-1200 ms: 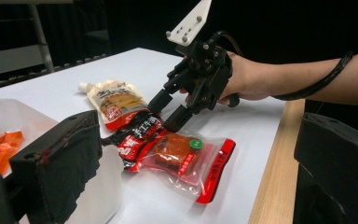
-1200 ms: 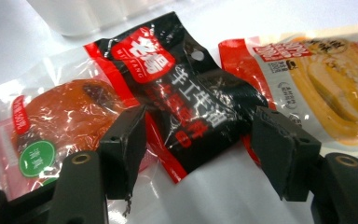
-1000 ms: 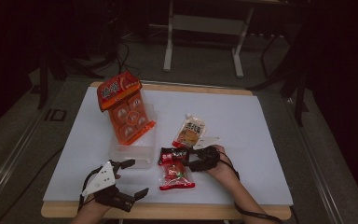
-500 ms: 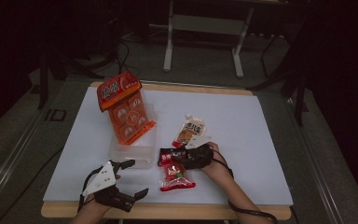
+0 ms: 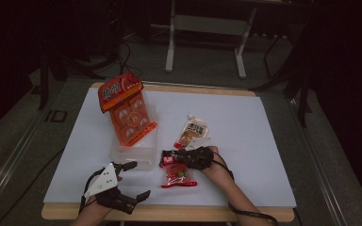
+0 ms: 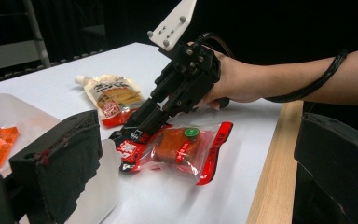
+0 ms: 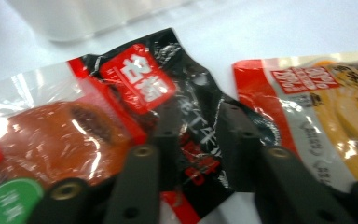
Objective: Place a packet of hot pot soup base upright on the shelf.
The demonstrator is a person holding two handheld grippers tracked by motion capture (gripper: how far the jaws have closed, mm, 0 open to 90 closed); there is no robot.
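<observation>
Gripping the black end of the red snack packet (image 5: pixel 176 172), the right gripper (image 5: pixel 173 157) had shifted left since a second before, jaws clamped on it. The left gripper (image 5: pixel 133 181) stayed spread apart near the white table's (image 5: pixel 245 136) front edge. Dim surroundings hid detail.

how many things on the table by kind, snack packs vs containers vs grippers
snack packs: 3 (orange multipack, spouted pouch, red packet)
clear plastic containers: 1
grippers: 2 (left gripper, right gripper)
total: 6
</observation>
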